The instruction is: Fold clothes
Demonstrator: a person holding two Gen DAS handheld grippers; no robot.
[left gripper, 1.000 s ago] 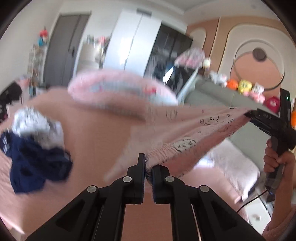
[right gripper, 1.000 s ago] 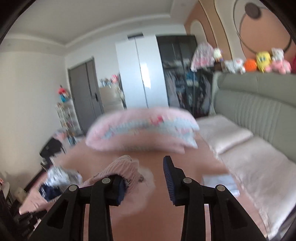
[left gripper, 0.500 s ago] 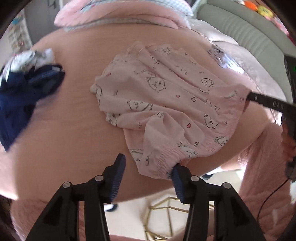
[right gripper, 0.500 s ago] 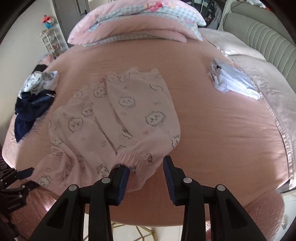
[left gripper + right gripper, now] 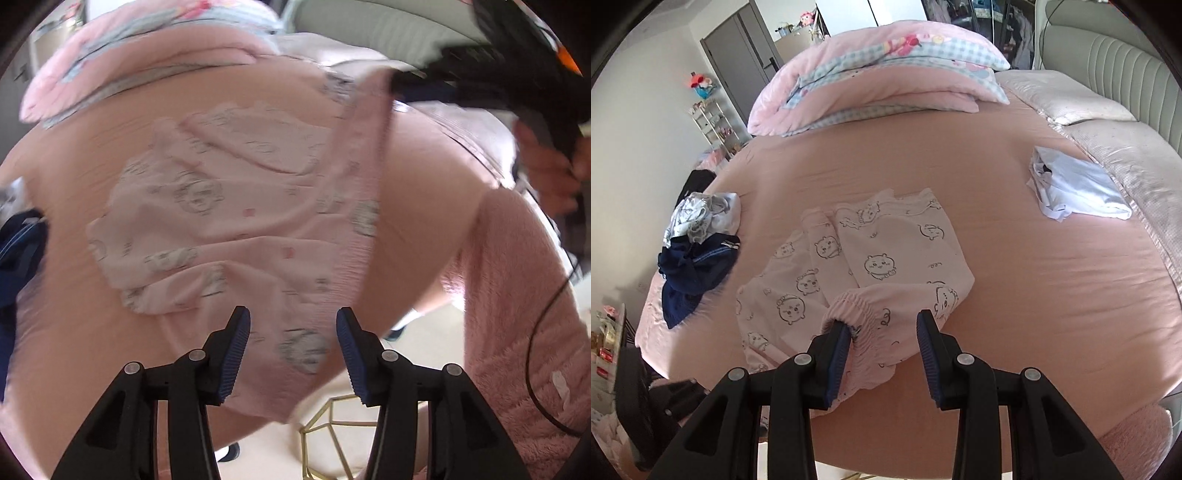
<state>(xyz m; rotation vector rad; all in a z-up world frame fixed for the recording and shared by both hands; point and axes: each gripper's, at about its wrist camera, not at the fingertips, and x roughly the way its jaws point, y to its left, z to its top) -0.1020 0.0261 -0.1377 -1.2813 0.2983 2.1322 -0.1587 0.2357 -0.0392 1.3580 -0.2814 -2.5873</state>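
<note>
Just ahead of the left gripper, in its own blurred view, the pink printed trousers lie spread on the pink bed. The jaws stand spread, and the waistband end of the cloth lies between them at the bed's edge without either pad pressing it. Up and to the right, a hand holds the right gripper's black body, and a strip of the trousers rises toward it; how the cloth meets that gripper is too smeared to read. A fluffy pink sleeve fills the lower right, with a gold wire frame on the floor below the fingers. A dark blue garment is cut off at the left border.

Ahead of the right gripper, the sharper view shows the trousers folded lengthwise, their legs pointing away. The gathered waistband bunches against the left finger, while the right finger stands apart from the cloth, so the jaws are parted and pinch nothing. Only this view shows the folded pale blue garment far off to the right, the heap of dark blue and grey clothes to the left, and the folded quilt beyond. The left gripper is hidden here.
</note>
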